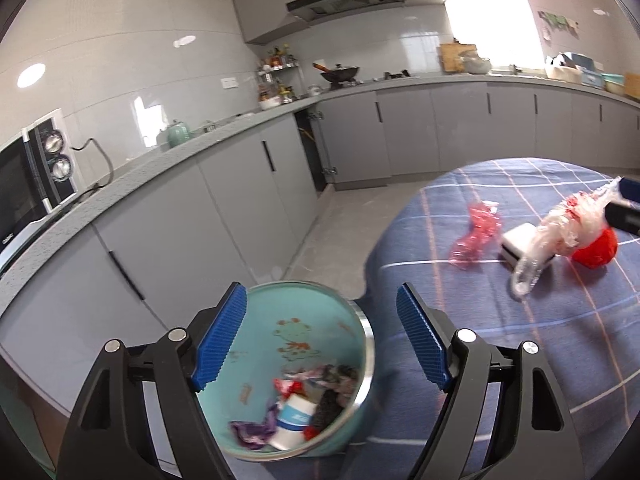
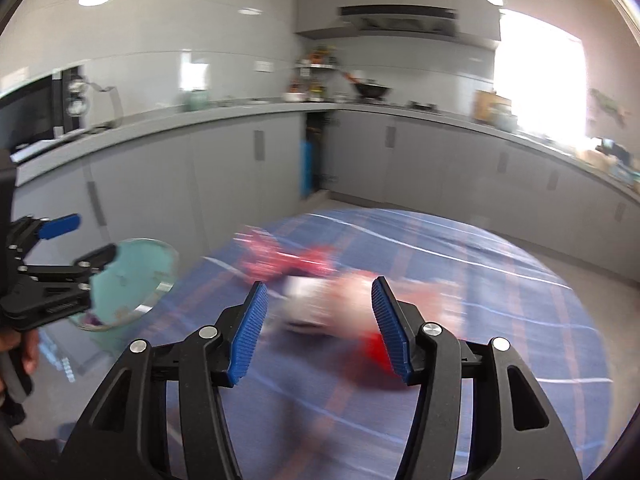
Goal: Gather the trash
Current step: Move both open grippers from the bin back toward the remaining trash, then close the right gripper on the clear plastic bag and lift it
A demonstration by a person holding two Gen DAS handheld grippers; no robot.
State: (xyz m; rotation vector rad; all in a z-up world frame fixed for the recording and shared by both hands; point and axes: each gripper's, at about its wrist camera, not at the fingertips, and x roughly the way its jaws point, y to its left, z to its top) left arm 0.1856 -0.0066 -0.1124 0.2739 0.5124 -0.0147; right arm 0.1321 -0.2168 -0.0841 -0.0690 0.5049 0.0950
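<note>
The table (image 1: 500, 360), round under a blue checked cloth, carries all the trash not yet collected. The teal bin (image 1: 264, 320) stands off the table's left edge, below its top, already part-filled with wrappers and a small white bottle (image 1: 294, 416).

The left gripper (image 1: 320, 300) hangs over the bin just beside that edge, jaws wide apart and empty. The right gripper (image 2: 319, 284) is above the table's middle, jaws also apart, with the blurred pile ahead of them and nothing visibly pinched.

The crumpled clear plastic bag (image 1: 556, 232) lies across the table's middle and reaches up to the right gripper's fingertip in the left wrist view; whether it is snagged there I cannot tell. If it clings, a sideways sweep may drag it off the table short of the bin.

The white box (image 1: 516, 242) sits under the bag, so closing on the film could tip or carry the box along.

The red ball (image 1: 596, 248), just right of the box, looks round and may roll off the table if nudged.

The pink wrapper (image 1: 476, 232), left of the box and nearest the bin's side, is light and thin; jaws closing on it may slip or push it over the edge.
</note>
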